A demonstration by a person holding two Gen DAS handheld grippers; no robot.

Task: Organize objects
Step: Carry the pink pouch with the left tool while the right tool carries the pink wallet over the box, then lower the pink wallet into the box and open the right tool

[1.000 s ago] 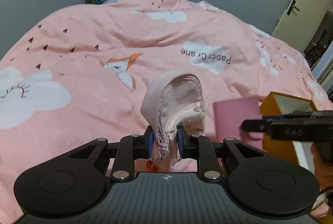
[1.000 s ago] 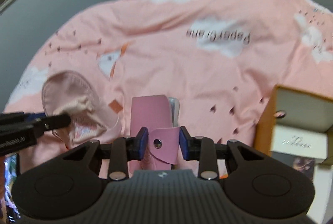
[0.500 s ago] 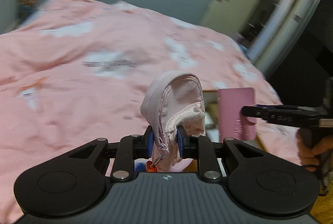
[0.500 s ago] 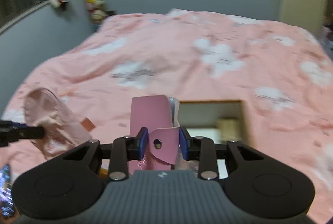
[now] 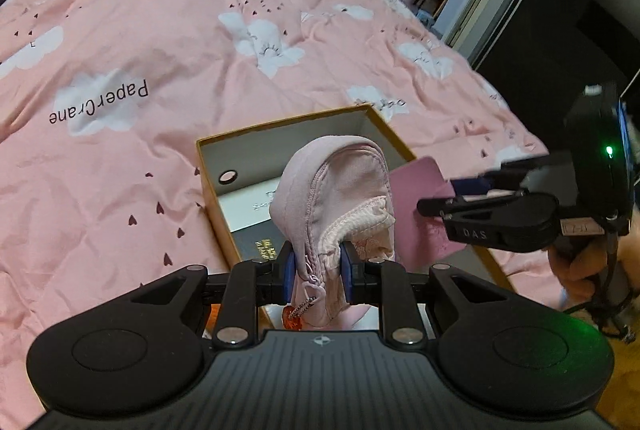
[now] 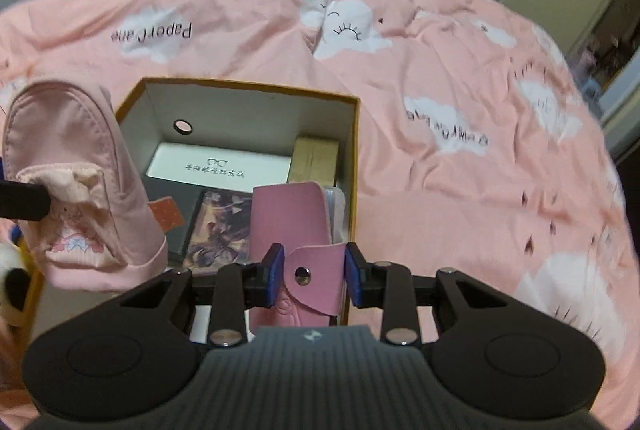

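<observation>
Left fingers point(image 5: 318, 272) clamp pouch point(image 5: 336, 190), right fingers point(image 6: 314, 276) clamp wallet point(image 6: 296, 226) (pink), above box rim point(image 6: 248, 84).

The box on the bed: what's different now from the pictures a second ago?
Both grippers swung across the bed, so the open box went from off at the side to right under them. Nothing was picked up or dropped: the left gripper still pinches the pink pouch, the right gripper the pink wallet.
</observation>
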